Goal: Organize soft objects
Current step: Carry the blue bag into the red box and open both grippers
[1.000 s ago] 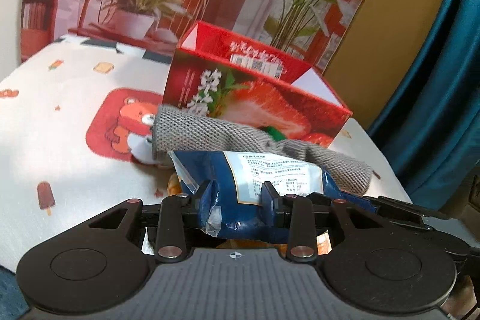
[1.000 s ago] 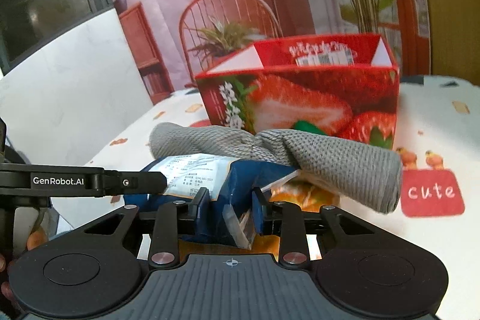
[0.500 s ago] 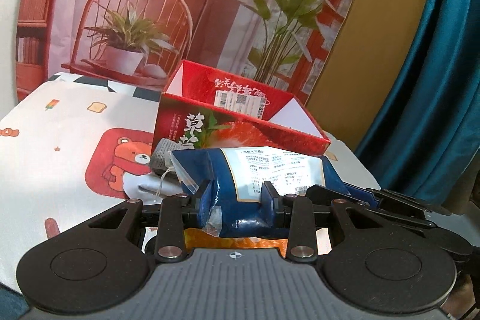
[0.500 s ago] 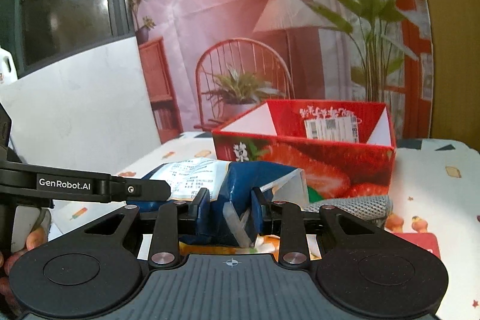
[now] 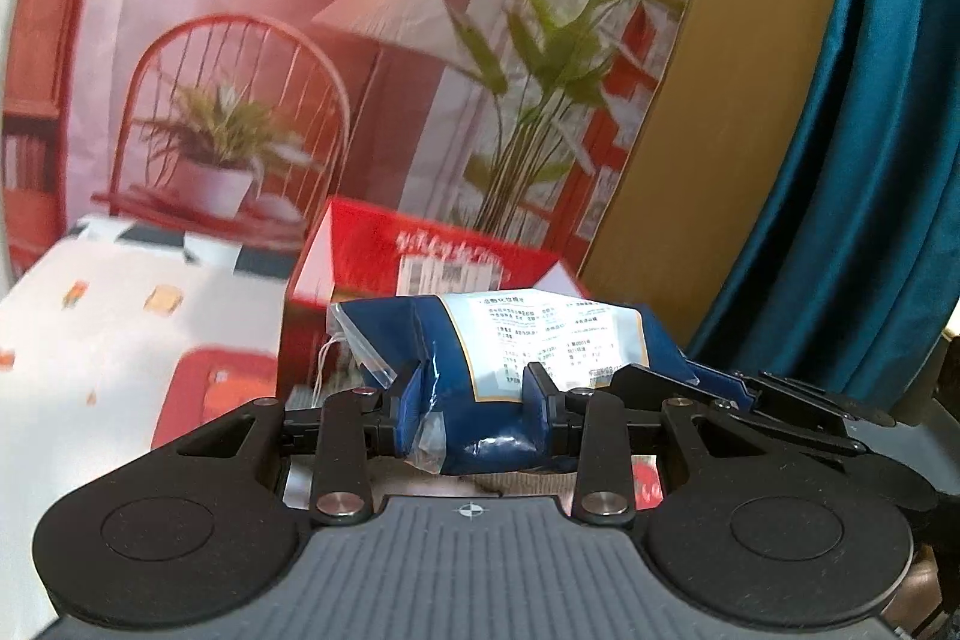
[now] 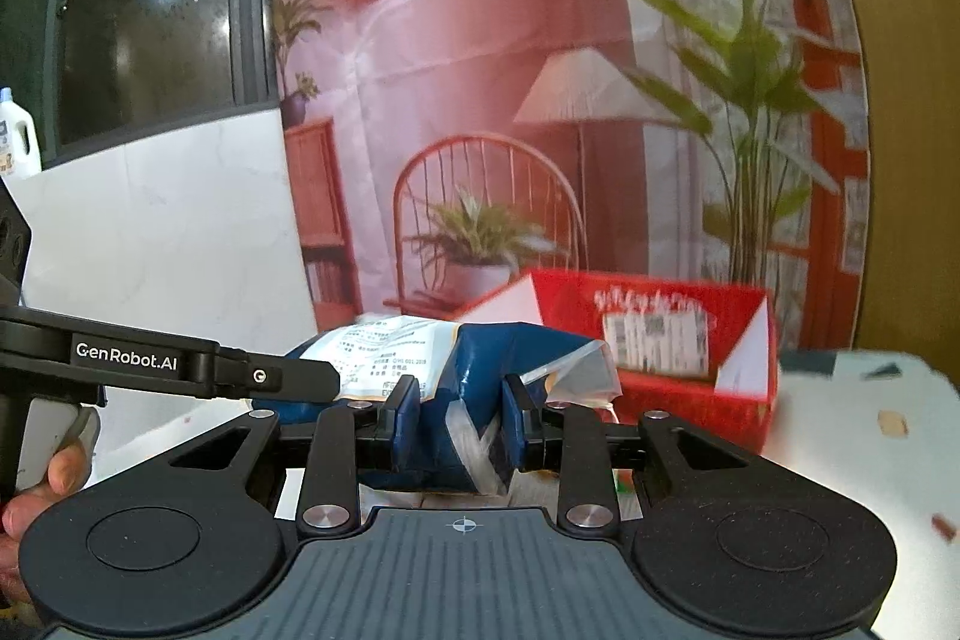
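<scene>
A soft blue bag with a white printed label [image 5: 498,346] hangs in the air between both grippers. My left gripper [image 5: 477,403] is shut on one end of it. My right gripper [image 6: 459,415] is shut on the other end of the bag [image 6: 456,370]. Behind the bag stands an open red strawberry-print box [image 5: 420,256], which also shows in the right wrist view [image 6: 654,334]. The bag is level with the box's rim and in front of it. The right gripper's body [image 5: 780,400] shows at the right of the left wrist view.
The table has a white cloth with cartoon prints [image 5: 120,316]. A printed backdrop of a chair, lamp and plants [image 5: 360,40] stands behind the box. A blue curtain [image 5: 870,160] hangs at the right. A white wall panel [image 6: 168,232] is at the left.
Both grippers have lifted the blue bag up off the table. The grey cloth that lay beside it has dropped out of view below. The box now sits lower in both views.
</scene>
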`<state>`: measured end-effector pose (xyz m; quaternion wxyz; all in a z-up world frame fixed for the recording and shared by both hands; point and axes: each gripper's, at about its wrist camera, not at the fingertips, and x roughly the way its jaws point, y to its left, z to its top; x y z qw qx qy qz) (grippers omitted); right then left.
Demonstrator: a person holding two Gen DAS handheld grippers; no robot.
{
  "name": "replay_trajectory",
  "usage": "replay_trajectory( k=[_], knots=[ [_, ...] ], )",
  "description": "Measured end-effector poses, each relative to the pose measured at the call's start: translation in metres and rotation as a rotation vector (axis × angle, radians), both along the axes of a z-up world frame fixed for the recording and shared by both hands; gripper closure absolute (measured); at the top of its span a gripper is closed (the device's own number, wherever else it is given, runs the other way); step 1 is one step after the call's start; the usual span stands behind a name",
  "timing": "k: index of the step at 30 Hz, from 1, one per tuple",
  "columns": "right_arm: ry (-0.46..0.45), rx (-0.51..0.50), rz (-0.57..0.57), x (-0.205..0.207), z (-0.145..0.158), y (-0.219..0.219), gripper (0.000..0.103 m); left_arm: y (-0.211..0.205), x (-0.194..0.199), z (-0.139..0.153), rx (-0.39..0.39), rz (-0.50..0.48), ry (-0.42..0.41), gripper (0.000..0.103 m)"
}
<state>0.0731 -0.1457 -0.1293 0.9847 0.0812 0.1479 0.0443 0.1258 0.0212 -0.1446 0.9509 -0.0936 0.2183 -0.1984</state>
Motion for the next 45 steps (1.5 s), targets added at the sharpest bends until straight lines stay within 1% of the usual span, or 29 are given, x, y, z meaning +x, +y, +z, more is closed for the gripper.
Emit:
replay_trajectory(
  k=[5,9,14,19,22,25,31,35,40,43,45],
  knots=[
    [-0.027,0.004,-0.011,0.032,0.022,-0.023,0.076,-0.010,0.040,0.016,-0.016,-0.012,-0.016,0.066],
    [-0.041,-0.047,-0.024,0.069,0.032,-0.043,0.076,-0.019,0.087,0.025,-0.012,-0.028,-0.012,0.065],
    [-0.018,-0.024,-0.047,0.123,0.035,-0.075,0.076,-0.028,0.146,0.031,0.001,-0.029,0.008,0.065],
    [0.029,-0.043,-0.049,0.174,0.024,-0.096,0.076,-0.040,0.199,0.025,0.052,-0.030,0.058,0.065],
    [0.077,-0.039,-0.047,0.202,0.012,-0.108,0.076,-0.045,0.226,0.015,0.081,-0.029,0.104,0.065],
    [0.142,-0.023,-0.047,0.228,-0.002,-0.118,0.076,-0.050,0.249,0.001,0.106,-0.032,0.168,0.065],
    [0.340,0.011,-0.048,0.262,-0.037,-0.126,0.076,-0.059,0.271,-0.032,0.182,-0.055,0.300,0.065],
    [0.477,0.081,-0.063,0.270,-0.057,-0.130,0.076,-0.063,0.277,-0.047,0.217,-0.091,0.380,0.065],
    [0.593,0.163,-0.089,0.269,-0.076,-0.132,0.075,-0.065,0.277,-0.056,0.244,-0.109,0.428,0.065],
    [0.633,0.184,-0.101,0.266,-0.083,-0.130,0.072,-0.065,0.271,-0.053,0.265,-0.100,0.415,0.062],
    [0.642,0.167,-0.117,0.264,-0.083,-0.128,0.071,-0.064,0.265,-0.047,0.267,-0.100,0.399,0.061]
  ],
)
